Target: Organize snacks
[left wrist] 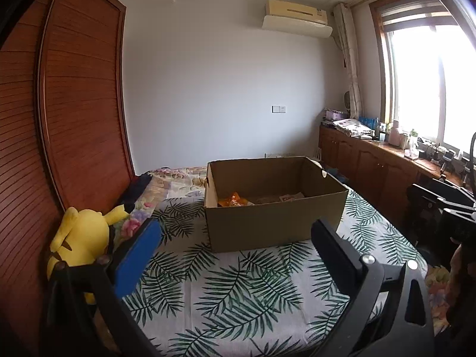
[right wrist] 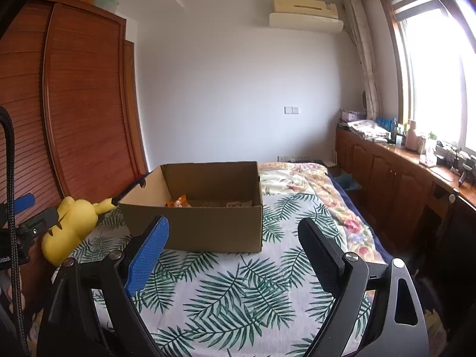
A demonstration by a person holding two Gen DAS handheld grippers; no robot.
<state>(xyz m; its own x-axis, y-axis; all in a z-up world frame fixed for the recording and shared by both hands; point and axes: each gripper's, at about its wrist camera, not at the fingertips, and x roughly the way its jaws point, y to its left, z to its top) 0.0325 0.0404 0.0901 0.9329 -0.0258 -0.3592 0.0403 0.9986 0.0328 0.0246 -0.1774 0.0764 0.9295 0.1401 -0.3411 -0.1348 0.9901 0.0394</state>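
Landmark: an open cardboard box (left wrist: 276, 217) stands on a bed with a palm-leaf bedspread (left wrist: 238, 291); every place below is given relative to this box.
Far left of the box: a wooden slatted wardrobe (left wrist: 80, 95) runs along the wall.
Left of the box: a yellow plush toy (left wrist: 78, 238) lies on the bed, against the wardrobe, near the box's left wall but apart from it.
Left gripper (left wrist: 235, 255): in front of the box, over the bedspread; fingers spread wide with nothing between them, touching neither box nor bedspread.
Snacks: an orange snack packet (left wrist: 235, 200) lies inside the box on its floor, toward the left side; a pale packet (left wrist: 290, 197) lies inside too, further right. Details of either are too small to read.
Right gripper (right wrist: 233, 250): also in front of the box, fingers released and wide apart, empty, clear of the cardboard.
Behind the box: a floral quilt (right wrist: 300, 178) covers the far end of the bed.
Right of the box: a low wooden cabinet (right wrist: 386, 175) under the window (right wrist: 440, 68), its top cluttered.
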